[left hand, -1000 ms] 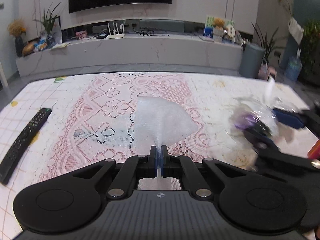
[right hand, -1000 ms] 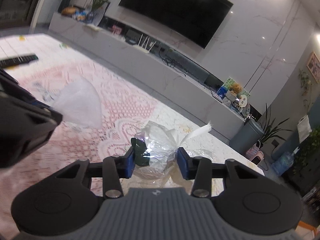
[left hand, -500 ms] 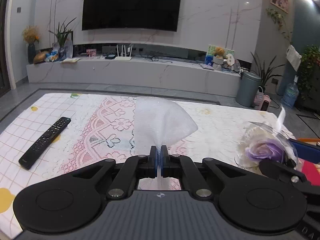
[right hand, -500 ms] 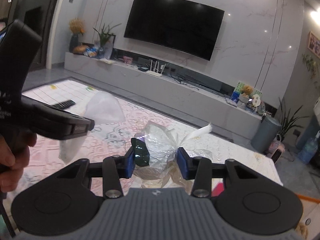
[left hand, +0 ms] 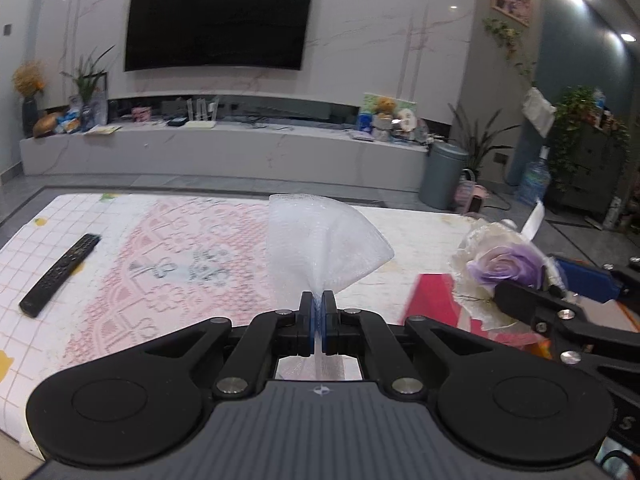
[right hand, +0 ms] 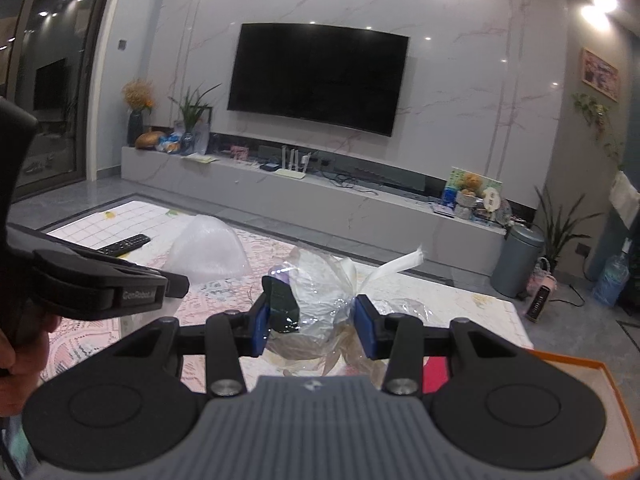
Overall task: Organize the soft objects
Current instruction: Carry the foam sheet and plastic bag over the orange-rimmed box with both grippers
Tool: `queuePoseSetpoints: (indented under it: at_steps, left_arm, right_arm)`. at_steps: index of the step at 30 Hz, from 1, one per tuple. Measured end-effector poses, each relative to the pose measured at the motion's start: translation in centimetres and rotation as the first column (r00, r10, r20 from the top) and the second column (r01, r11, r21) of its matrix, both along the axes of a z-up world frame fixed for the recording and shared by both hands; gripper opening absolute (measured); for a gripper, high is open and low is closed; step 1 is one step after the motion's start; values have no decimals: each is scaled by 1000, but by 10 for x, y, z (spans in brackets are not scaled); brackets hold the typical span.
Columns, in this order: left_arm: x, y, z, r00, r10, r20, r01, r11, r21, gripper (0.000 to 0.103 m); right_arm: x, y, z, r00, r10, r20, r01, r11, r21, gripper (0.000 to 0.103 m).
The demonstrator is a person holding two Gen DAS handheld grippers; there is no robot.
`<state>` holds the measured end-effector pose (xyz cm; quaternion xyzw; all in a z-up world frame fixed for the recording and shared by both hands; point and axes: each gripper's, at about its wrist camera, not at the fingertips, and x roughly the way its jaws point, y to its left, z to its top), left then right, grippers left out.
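Observation:
My left gripper [left hand: 318,312] is shut on a white mesh net [left hand: 324,248] that fans out above its fingertips, held over the table. My right gripper [right hand: 314,328] is shut on a clear cellophane wrap [right hand: 320,284] that holds a purple rose [left hand: 506,266]. In the left wrist view the right gripper [left hand: 560,292] is at the right with the rose. In the right wrist view the left gripper [right hand: 176,280] and the net [right hand: 208,252] are at the left.
The table has a pink lace cloth [left hand: 180,264] over a checked cover. A black remote [left hand: 60,274] lies at the left. An orange-rimmed box [right hand: 588,380] is at the near right, with something red [left hand: 434,300] by it. TV and cabinet stand beyond.
Both grippers have risen and tilted up, carrying the net and the wrapped rose. The table sits lower in view and the orange box has come into sight.

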<state>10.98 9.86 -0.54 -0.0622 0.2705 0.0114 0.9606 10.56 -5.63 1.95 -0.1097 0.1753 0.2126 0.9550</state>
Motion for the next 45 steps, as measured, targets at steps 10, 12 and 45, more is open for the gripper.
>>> queuePoseSetpoints:
  at_steps: [10,12,45]
  left_arm:
    - [-1,-61,11,994,-106,39,103,993,56,2]
    - [1,-75,13,991,-130,44,127,990,64,2]
    - [88,-224,-23,906,-419,-49,422,895,143,2]
  right_arm:
    - [-12,-63,-2,996,-87,6,87,994,61,43]
    - [-14,-78,-2,994,-111,10,110,992,69,43]
    - [67,-230,-29,911,-377,-165,396,913,102,43]
